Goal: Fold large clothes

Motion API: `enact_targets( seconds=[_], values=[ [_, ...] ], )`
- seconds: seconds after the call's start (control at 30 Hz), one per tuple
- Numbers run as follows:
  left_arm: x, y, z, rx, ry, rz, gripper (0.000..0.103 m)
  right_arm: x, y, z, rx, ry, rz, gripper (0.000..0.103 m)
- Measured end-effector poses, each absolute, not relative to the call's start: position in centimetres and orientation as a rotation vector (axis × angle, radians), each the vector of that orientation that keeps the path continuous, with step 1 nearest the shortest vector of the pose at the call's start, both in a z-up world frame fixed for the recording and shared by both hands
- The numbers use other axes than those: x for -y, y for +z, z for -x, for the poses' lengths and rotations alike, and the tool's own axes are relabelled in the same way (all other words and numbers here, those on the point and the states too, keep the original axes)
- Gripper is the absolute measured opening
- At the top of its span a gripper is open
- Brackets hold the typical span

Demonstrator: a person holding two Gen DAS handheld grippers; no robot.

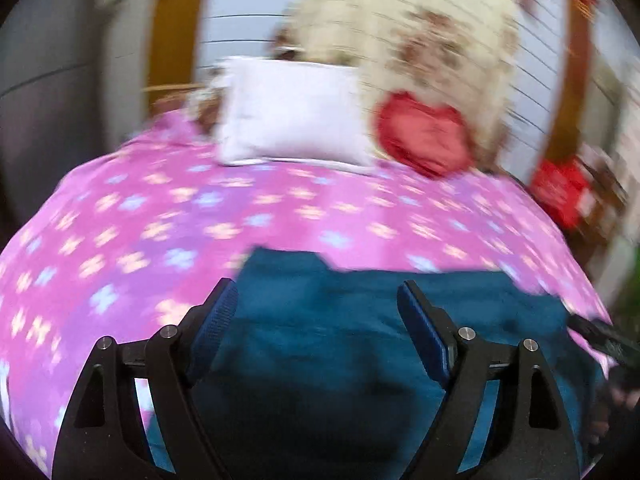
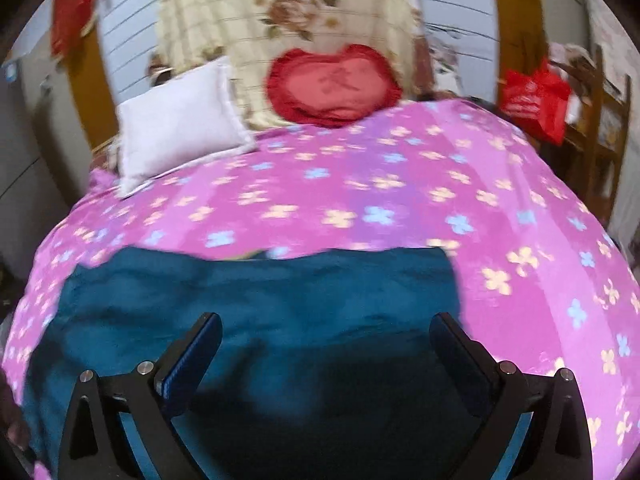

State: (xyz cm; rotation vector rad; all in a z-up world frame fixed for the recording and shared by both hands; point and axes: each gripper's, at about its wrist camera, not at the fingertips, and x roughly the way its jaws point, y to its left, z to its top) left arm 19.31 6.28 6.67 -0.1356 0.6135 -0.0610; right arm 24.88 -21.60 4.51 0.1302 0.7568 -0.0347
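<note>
On the near part of the bed, a dark teal garment (image 2: pixel 256 312) lies spread flat over a pink bedcover (image 2: pixel 400 184) printed with pale blue and cream flowers. Its far edge runs roughly straight across the cover in the right wrist view; its right side ends well short of the cover's right margin. The left gripper (image 1: pixel 316 304) is positioned above the garment with jaws spread wide and nothing between them. The right gripper (image 2: pixel 326 336) likewise stands over the garment, jaws wide apart and holding nothing. Contact between fingers and fabric cannot be determined; both views are blurred. At the head of the bed, a white pillow (image 2: pixel 176 124) lies on the left, a red heart-shaped cushion (image 2: pixel 334 84) just beside it, and a cream floral quilt (image 2: pixel 280 4) behind both. A red bag (image 2: pixel 536 100) hangs at the right.
</note>
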Motion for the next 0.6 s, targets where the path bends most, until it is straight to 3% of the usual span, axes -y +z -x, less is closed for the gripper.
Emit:
enact_targets(
  seconds=[0.2,0.33,0.6],
  values=[
    [-3.6,1.0,-21.4,-0.831,-0.022,0.013,0.083,16.0,3.1,-24.1,-0.853,-0.05,-0.067,0.103],
    [-4.7,0.1,-21.5,-0.84,-0.021,0.096,0.083,15.9,0.7,-24.6,-0.926,-0.042,-0.052,0.103],
    [-4.6,-0.5,-21.4,-0.82,-0.03,0.112,0.086,16.2,-0.6,-24.2,-0.88,-0.012,-0.086,0.103]
  ],
)
